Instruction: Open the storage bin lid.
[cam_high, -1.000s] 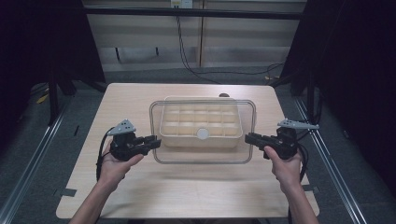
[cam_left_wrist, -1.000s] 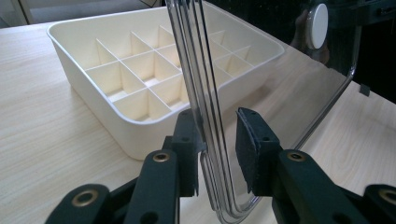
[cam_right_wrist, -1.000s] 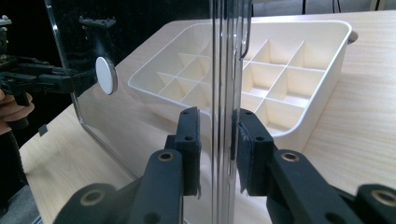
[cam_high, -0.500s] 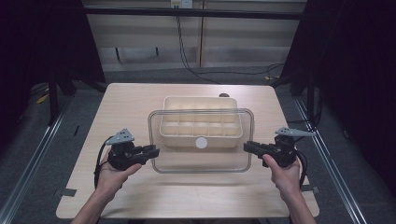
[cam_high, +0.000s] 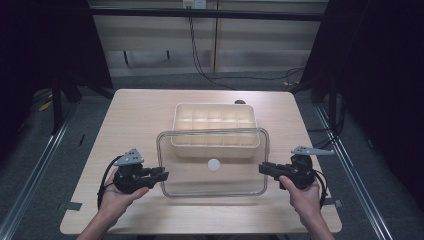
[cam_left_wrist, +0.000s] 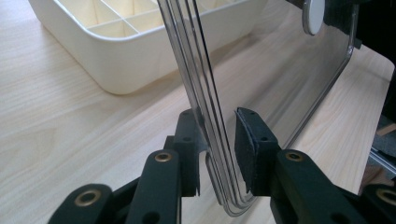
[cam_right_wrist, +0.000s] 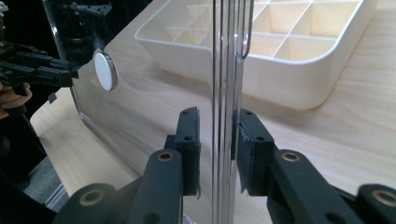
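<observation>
- High view: left gripper (cam_high: 161, 176) and right gripper (cam_high: 264, 169) both clamped on clear lid (cam_high: 214, 181) edges.
- Keep lid level, lower evenly, clear of divided tray (cam_high: 215, 131).

No legible text or labels anywhere

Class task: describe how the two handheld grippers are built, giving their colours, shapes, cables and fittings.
Both the left gripper and the right gripper are black, each with two jointed jaws pinned by brass-coloured rivets and ending in flat black pads. A grey three-cornered plate tops each, and a black cable loops behind. Forearms are bare.
</observation>
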